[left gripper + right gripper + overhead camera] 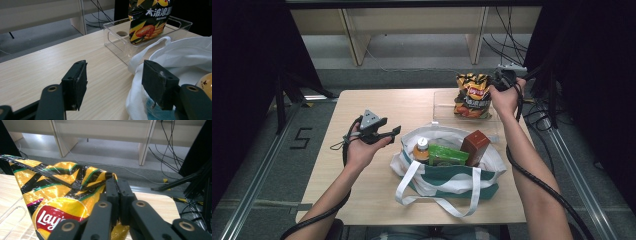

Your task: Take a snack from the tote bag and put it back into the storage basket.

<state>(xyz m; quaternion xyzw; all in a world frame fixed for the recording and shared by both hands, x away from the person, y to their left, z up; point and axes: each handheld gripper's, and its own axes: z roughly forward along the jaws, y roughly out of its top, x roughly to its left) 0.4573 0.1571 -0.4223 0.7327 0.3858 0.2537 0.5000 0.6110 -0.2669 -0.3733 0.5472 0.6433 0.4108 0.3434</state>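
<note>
We're looking at a light wood table [362, 165] w/ a white tote bag [447, 175] sitting near the front edge, holding an orange-capped bottle [422, 149], a green packet [447, 155] and a brown carton [475, 146]; the bag's rim is bulging up betw. our left gripper [113, 82] and the clear plastic bin [117, 41] behind it. The chip bag [62, 195] is showing yellow and black w/ a red logo, crinkly and glossy (top seam folded over). It's standing upright in the bin at the table's far right. We're pinching its top corner w/ the right gripper [117, 195], jaws nearly together on the foil. The left gripper's jaws are standing wide apart, holding nothing, hovering by the tote's left side, well apart from the chips.
</note>
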